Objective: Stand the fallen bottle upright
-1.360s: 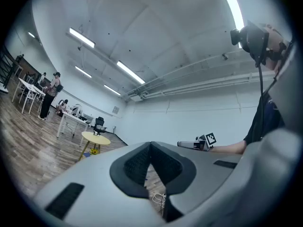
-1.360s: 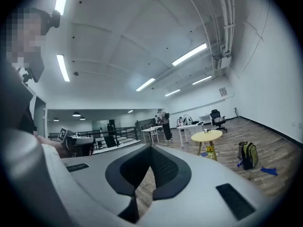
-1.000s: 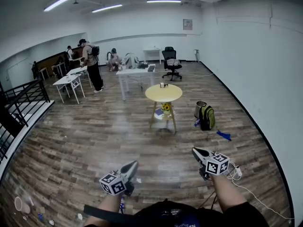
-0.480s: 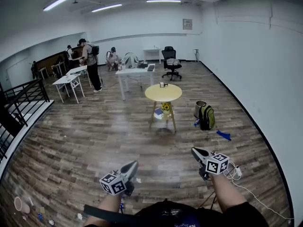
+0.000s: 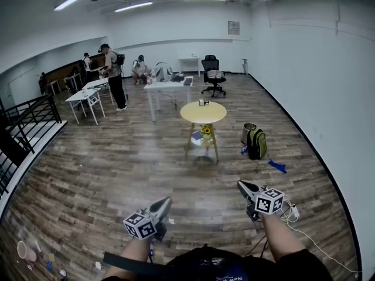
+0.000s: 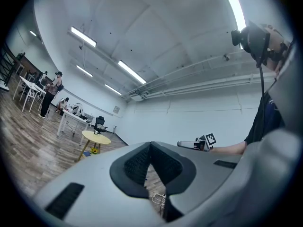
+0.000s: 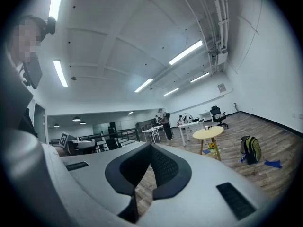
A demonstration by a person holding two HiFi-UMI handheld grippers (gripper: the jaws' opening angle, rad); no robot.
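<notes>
No bottle can be made out in any view. In the head view my left gripper [image 5: 163, 202] is held low at the bottom centre, pointing level across the wooden floor, its jaws together and empty. My right gripper [image 5: 241, 185] is beside it to the right, also closed on nothing. The left gripper view shows that gripper [image 6: 151, 144] with its tips touching, and the right gripper view shows the same for the right gripper [image 7: 151, 145]. A round yellow table [image 5: 203, 114] stands several steps ahead with a small object [image 5: 202, 103] on top.
A green backpack [image 5: 256, 145] and a metal bin [image 5: 247, 134] sit right of the table, with a blue scrap [image 5: 277, 167] on the floor nearby. White desks [image 5: 167, 89], an office chair [image 5: 212, 78] and people [image 5: 113, 78] fill the back. A black railing [image 5: 23, 127] runs along the left, and a cable [image 5: 293, 215] lies by my right arm.
</notes>
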